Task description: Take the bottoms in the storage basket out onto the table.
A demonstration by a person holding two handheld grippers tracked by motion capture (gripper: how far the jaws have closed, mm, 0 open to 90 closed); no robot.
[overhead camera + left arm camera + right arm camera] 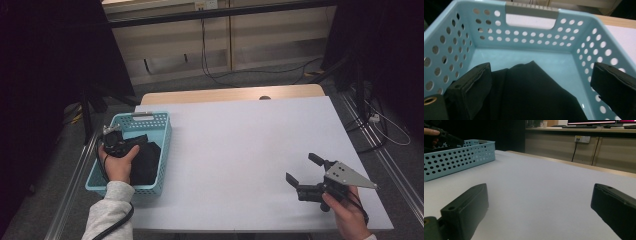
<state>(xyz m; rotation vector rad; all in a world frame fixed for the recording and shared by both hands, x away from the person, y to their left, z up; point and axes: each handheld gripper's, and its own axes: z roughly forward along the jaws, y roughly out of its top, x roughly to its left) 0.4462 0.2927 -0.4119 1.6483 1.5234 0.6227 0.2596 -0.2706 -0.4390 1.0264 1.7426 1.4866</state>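
A light blue perforated basket point(162, 137) stands at the table's left edge with a black cloth point(145, 160) lying in it. My left gripper point(132, 141) is lowered into the basket, open, its jaws straddling the black cloth point(531, 95) without closing on it. The far basket wall point(529, 37) with its grey handle faces that camera. My right gripper point(301, 169) rests low over the bare white table point(240, 150) at the front right, open with nothing between its jaws. From there the basket point(454, 158) sits far left, the other hand above it.
The white tabletop point(539, 190) spreads between basket and right gripper. A wooden strip point(230, 94) runs along the table's far edge. Beyond it are cabinets and hanging cables point(205, 50). Dark curtains and stands flank both sides.
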